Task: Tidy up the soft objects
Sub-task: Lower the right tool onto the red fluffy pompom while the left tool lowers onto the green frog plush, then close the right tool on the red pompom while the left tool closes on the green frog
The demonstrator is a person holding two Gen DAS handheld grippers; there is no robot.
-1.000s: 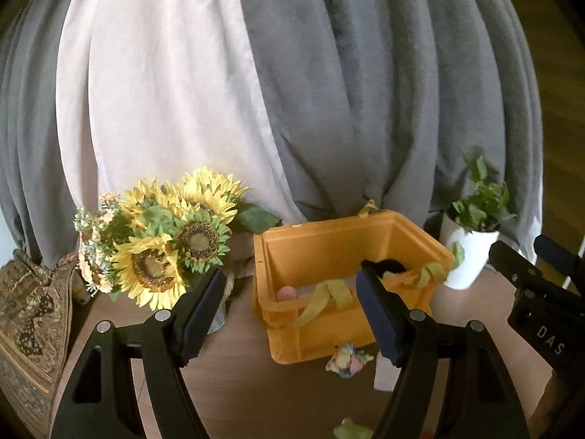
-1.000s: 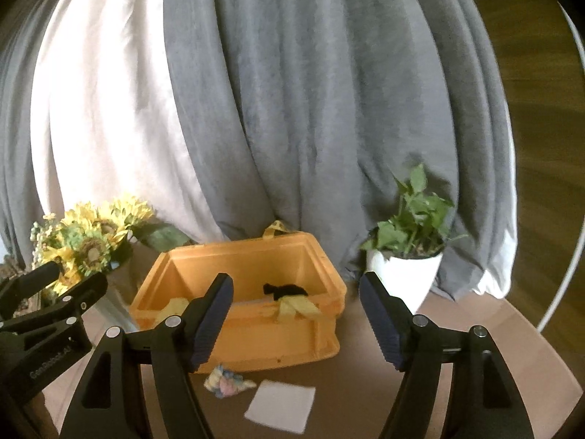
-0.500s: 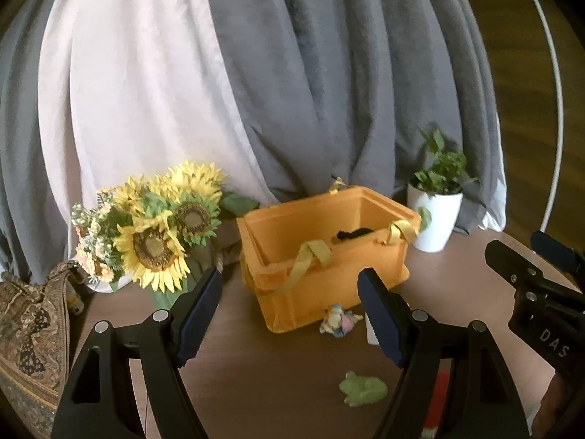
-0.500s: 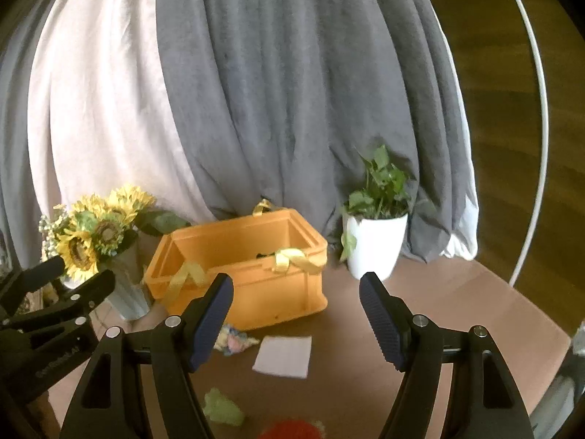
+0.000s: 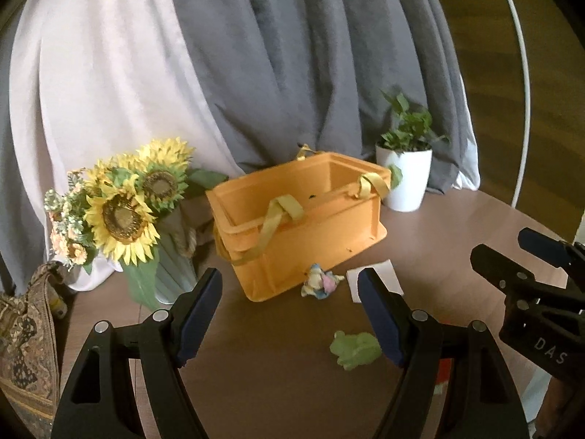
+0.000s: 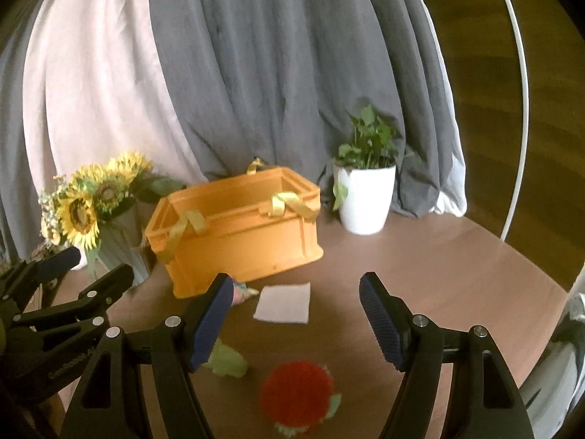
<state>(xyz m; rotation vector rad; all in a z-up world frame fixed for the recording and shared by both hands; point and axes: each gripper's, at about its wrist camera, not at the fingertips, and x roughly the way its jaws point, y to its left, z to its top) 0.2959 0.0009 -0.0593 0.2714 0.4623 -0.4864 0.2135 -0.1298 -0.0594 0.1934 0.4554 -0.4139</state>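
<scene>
Behind the brown counter [image 6: 420,256] hang grey curtains, and both hand-held grippers, left [image 5: 290,314] and right [image 6: 296,323], now drawn back from the orange crate [image 6: 234,234], stay spread and empty, with the red toy [image 6: 296,395] and green toy [image 5: 354,349] newly visible just below them, probably next to collect.

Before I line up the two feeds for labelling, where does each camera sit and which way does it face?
Left wrist: rides the left tongs, faces across the brown table toward the orange crate and sunflowers; own open fingers show, right tongs at the right edge.
Right wrist: rides the right tongs, faces the same crate with the potted plant behind; own open fingers show, left tongs at the left edge.
Shared: crate, white cloth square, green soft toy, grey curtain.
</scene>
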